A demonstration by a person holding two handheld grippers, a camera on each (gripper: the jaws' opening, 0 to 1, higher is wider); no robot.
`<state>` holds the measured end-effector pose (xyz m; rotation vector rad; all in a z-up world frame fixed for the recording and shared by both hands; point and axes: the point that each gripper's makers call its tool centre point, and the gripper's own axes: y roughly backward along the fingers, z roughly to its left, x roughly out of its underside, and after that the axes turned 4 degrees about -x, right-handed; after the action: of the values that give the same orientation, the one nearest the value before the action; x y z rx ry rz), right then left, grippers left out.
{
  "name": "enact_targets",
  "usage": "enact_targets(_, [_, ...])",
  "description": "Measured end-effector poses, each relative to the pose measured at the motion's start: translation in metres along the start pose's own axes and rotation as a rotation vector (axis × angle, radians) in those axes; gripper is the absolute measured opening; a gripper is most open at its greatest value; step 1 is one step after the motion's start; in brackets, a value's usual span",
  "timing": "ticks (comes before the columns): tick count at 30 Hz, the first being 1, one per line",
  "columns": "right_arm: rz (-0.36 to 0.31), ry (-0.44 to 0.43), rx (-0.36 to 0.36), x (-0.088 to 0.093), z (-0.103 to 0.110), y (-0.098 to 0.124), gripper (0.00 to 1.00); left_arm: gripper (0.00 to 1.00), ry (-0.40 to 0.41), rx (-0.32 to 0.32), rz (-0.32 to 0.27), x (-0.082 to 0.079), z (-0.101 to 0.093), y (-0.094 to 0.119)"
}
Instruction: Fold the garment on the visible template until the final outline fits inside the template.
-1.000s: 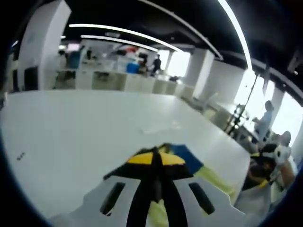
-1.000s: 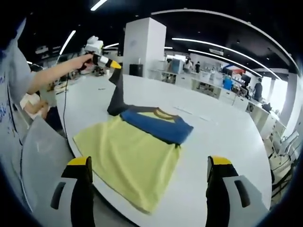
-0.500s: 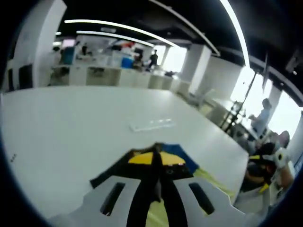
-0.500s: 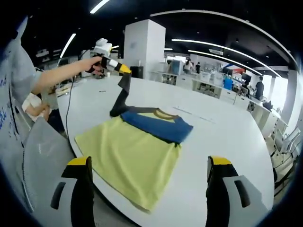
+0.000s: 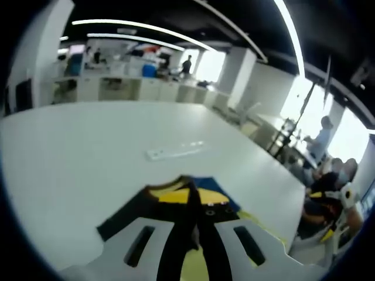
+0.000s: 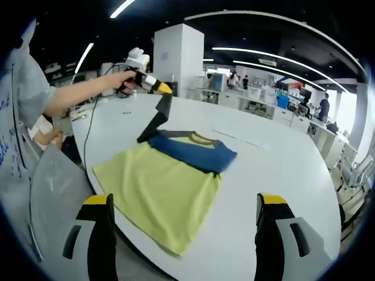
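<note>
A yellow T-shirt (image 6: 158, 193) lies flat on the round white table (image 6: 281, 175), near its front edge. Its blue sleeve (image 6: 193, 153) is folded across the chest. My left gripper (image 6: 163, 89), held by a person's hand, is shut on the dark sleeve (image 6: 155, 120) and lifts it above the collar. In the left gripper view the left gripper (image 5: 193, 196) pinches that dark sleeve (image 5: 126, 216) over the blue sleeve (image 5: 220, 190). My right gripper (image 6: 184, 202) stands open before the shirt's hem, with nothing between its jaws.
A person's arm (image 6: 82, 93) reaches in from the left, with a cable (image 6: 88, 134) trailing over the table. A thin white strip (image 5: 174, 151) lies on the table beyond the shirt. A white pillar (image 6: 179, 58), desks and people stand behind.
The left gripper has carried the dark sleeve up and rightward, toward the middle of the shirt. The right gripper has stayed put and open.
</note>
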<state>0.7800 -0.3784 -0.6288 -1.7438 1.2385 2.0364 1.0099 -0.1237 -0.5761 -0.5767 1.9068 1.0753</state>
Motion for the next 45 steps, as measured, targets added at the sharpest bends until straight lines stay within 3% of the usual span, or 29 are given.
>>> enact_targets(29, [-0.003,-0.014,-0.033,0.013,-0.011,0.006,1.0,0.0,-0.051,0.07,0.085,0.01,-0.057,-0.063])
enact_targets(45, [0.006,-0.029,-0.041,0.023,-0.019,0.013,1.0,0.0,-0.08,0.115,0.174,0.031,-0.089,-0.105])
